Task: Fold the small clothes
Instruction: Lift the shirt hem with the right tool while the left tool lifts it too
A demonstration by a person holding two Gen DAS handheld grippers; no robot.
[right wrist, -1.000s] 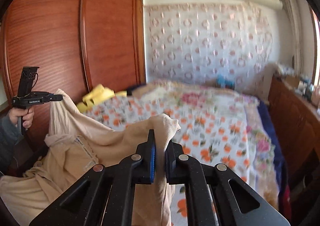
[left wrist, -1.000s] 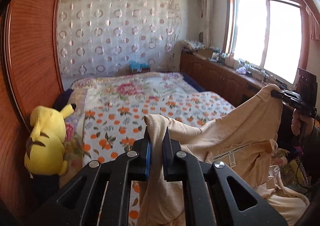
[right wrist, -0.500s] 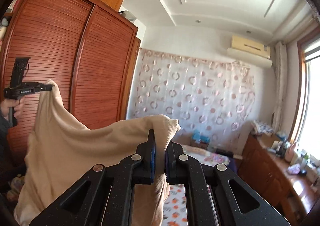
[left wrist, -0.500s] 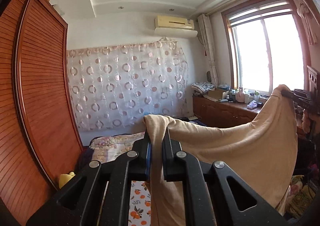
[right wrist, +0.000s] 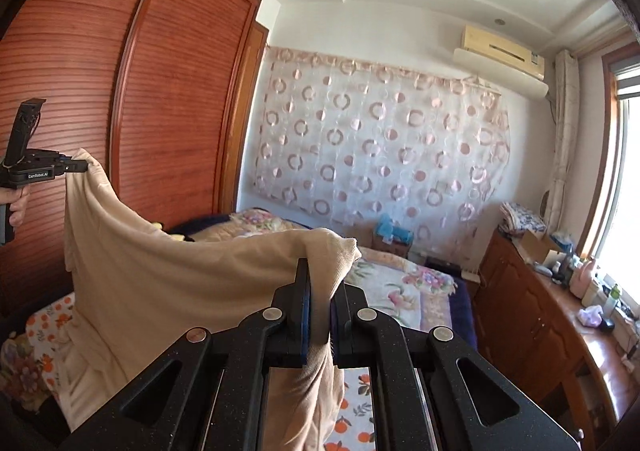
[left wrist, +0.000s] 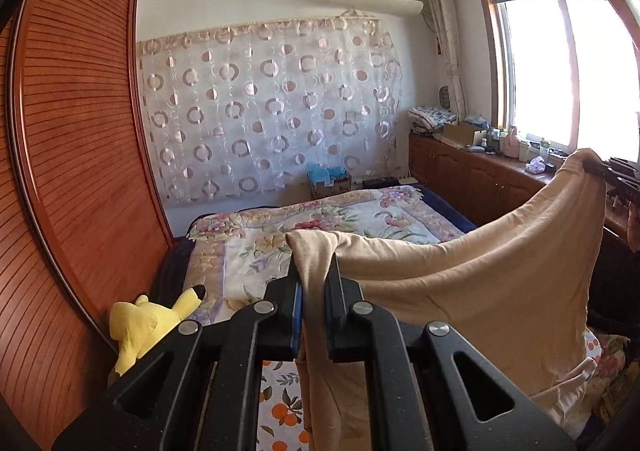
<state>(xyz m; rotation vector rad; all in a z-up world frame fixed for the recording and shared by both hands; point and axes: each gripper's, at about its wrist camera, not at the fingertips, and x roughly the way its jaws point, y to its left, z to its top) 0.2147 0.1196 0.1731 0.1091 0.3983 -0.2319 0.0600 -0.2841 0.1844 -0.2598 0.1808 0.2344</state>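
A beige garment hangs spread in the air between my two grippers, above the bed. My left gripper is shut on one top corner of it. My right gripper is shut on the other top corner, and the garment sags between them. The right gripper also shows at the right edge of the left wrist view. The left gripper shows at the left of the right wrist view. The garment's lower part hangs down out of sight.
A bed with a floral blanket and an orange-print sheet lies below. A yellow plush toy sits by the wooden wardrobe. A cluttered wooden cabinet runs under the window.
Both grippers first rose, lifting the garment off the bed until it hung free, then tilted back down a little. Both stayed shut on it.
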